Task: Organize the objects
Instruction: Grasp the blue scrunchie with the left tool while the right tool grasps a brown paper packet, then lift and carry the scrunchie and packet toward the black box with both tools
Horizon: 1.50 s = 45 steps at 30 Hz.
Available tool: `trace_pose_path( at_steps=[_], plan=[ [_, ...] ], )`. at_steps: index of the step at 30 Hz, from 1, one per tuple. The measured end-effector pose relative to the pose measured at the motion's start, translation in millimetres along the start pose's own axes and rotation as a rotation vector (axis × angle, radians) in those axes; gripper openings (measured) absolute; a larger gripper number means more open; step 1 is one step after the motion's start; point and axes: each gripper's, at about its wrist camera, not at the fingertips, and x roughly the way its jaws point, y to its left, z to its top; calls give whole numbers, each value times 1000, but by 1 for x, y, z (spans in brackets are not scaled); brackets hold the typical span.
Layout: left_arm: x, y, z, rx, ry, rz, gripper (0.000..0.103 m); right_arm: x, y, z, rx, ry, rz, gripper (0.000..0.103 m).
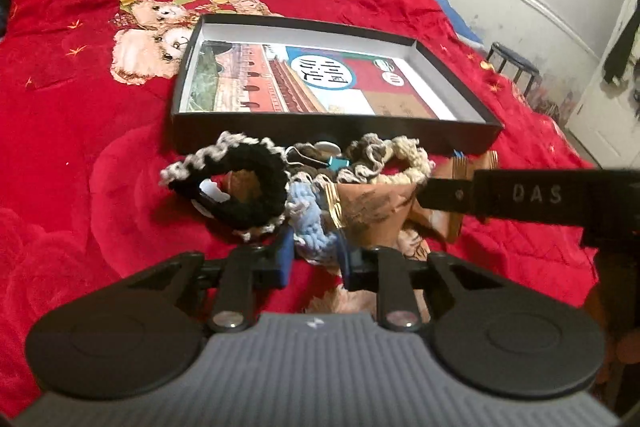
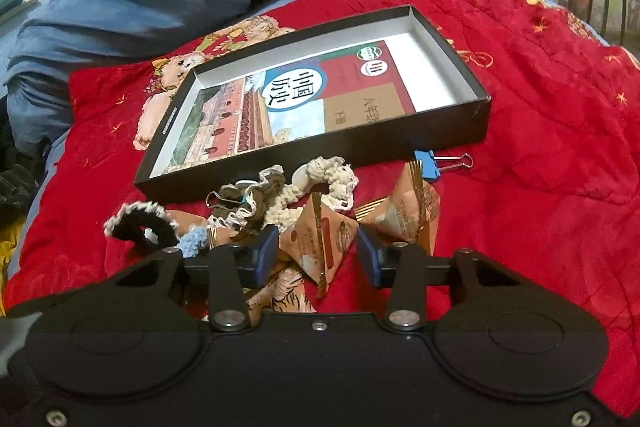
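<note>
Nearest us, our left gripper (image 1: 314,263) and right gripper (image 2: 316,257) hang open over a heap of crocheted scrunchies (image 2: 276,205) and tan triangular snack packets (image 2: 320,241) on the red blanket (image 2: 540,187). Beyond, a shallow black box (image 2: 452,125) holds a book (image 2: 288,103).

Scrunchies (image 1: 240,183) w/ snack packets (image 1: 376,203) – beside black box (image 1: 320,143)

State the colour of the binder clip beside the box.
Blue binder clip, silver wire handles; clearest in right wrist view.

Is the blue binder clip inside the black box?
No, the blue binder clip lies on the red blanket just outside the black box.
</note>
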Motion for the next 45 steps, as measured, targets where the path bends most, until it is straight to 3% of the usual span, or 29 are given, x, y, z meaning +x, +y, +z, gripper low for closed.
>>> trace_pose_path(
  at_steps=[4, 11, 14, 17, 29, 45],
  plan=[
    [3, 3, 1, -26, -10, 3, 34, 6, -2, 0, 24, 16, -3, 40],
    [11, 0, 1, -37, -54, 77, 45, 12, -5, -1, 58, 29, -8, 40],
    [16, -1, 1, -22, -52, 79, 43, 13, -3, -1, 54, 26, -11, 35],
    [16, 2, 2, -33, -39, 67, 23, 14, -4, -1, 65, 26, -1, 31],
    [2, 1, -1, -50, -50, 62, 16, 7, -6, -2, 108, -11, 13, 26],
    [-39, -28, -10, 87, -224, 112, 15, -26, -9, 1, 136, -90, 108, 19]
  ],
)
